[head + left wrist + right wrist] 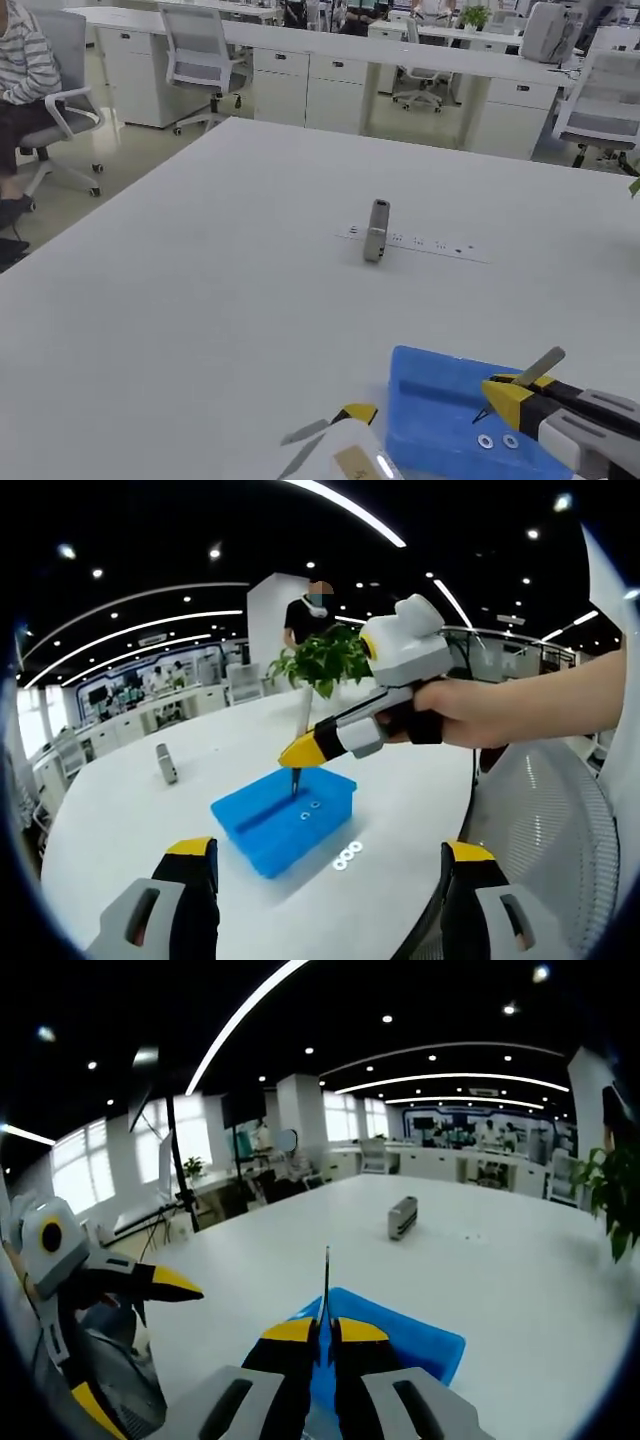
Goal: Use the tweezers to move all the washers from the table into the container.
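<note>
Right hand-held gripper (326, 1328): jaws closed on the tweezers (326, 1285), which are pinched between the yellow tips. In the left gripper view a hand (470, 712) carries it over the blue container (262, 825). The tweezers point down into the container, tips low over its floor. Whether the tips touch the floor, cannot tell.

Left hand-held gripper (328, 848): jaws spread wide, nothing between them. In the head view it sits at the bottom edge, just beside the container's left side.

Washers, two lots:
- Two washers in the container (485, 441), flat on the blue floor, side by side, near the tweezers tips.
- A cluster of washers on the bench (348, 856), just outside the container's near wall, touching one another. Count unclear, three at a guess.

The white bench (200, 300) carries the container near the person's edge.

Further out:
- Grey block (376, 230) near mid-bench, well apart from the container, by a row of flush sockets (420, 242).
- Potted plant (325, 660) behind the right hand-held gripper in the left gripper view.
- Office chairs (200, 55) and white desks (330, 90) beyond the bench.
- Seated person (25, 60) in a striped top at the far left.
</note>
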Available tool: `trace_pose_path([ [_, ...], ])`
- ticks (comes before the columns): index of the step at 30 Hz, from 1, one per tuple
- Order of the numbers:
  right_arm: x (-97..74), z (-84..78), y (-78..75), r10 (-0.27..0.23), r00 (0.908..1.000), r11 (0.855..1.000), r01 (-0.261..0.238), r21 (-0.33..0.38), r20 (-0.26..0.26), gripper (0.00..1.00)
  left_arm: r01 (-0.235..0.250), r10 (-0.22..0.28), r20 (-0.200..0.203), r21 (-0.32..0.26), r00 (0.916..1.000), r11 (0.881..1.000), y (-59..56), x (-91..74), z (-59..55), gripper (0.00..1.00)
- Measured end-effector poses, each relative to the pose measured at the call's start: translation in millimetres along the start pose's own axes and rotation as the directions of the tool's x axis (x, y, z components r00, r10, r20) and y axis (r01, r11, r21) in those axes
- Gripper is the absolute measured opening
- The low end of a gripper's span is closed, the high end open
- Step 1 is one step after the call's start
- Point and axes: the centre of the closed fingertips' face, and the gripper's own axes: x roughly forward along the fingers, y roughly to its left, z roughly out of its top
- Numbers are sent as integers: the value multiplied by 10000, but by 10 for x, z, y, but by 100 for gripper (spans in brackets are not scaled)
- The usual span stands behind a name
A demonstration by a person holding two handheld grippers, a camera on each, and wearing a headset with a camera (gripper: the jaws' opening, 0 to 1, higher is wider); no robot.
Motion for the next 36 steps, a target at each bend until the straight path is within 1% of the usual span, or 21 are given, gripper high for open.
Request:
trace_pose_path([
  [4, -65, -48, 52, -30, 10000, 10000, 30, 46, -47, 3, -89, 89, 18, -117, 10000, 9999, 22, -2, 1, 94],
  [6, -85, -94, 74, 16, 9998, 10000, -16, -20, -180, 3, -140, 140, 6, -90, 9999, 9999, 31, -4, 0, 94],
  [7, -90, -121, 76, 26, 9996, 10000, -26, -2, -275, 3, -182, 182, -28, -53, 9998, 9998, 37, -7, -5, 94],
  [12, -129, -193, 67, 79, 9994, 9998, -73, 195, -338, 3, -318, 317, -43, -180, 9995, 9993, 71, -15, -15, 93],
  [15, -159, -213, 52, 33, 9996, 9994, -23, 351, -293, 3, -276, 273, -123, -230, 9996, 9994, 65, -7, -30, 93],
  [21, -179, -288, 63, 33, 9993, 9987, -15, 507, -364, 3, -128, 124, -268, -127, 9996, 9998, 30, 8, -50, 93],
  [27, -216, -455, 102, 95, 9980, 9972, -48, 742, -633, 3, -201, 196, -189, -241, 9996, 9995, 51, 0, -41, 93],
  [28, -220, -511, 98, 105, 9970, 9968, -44, 799, -768, 3, -194, 189, -180, -283, 9997, 9994, 53, 0, -41, 93],
  [30, -226, -573, 87, 100, 9960, 9963, -22, 865, -890, 3, -155, 149, -166, -341, 9998, 9993, 48, 2, -41, 93],
  [33, -239, -691, 64, 105, 9933, 9939, 22, 1103, -1147, 3, -93, 89, -153, -311, 9998, 9995, 34, 6, -37, 93],
  [36, -253, -766, 49, 87, 9912, 9931, 69, 1173, -1324, 3, -47, 42, -155, -285, 9999, 9996, 24, 8, -36, 93],
])
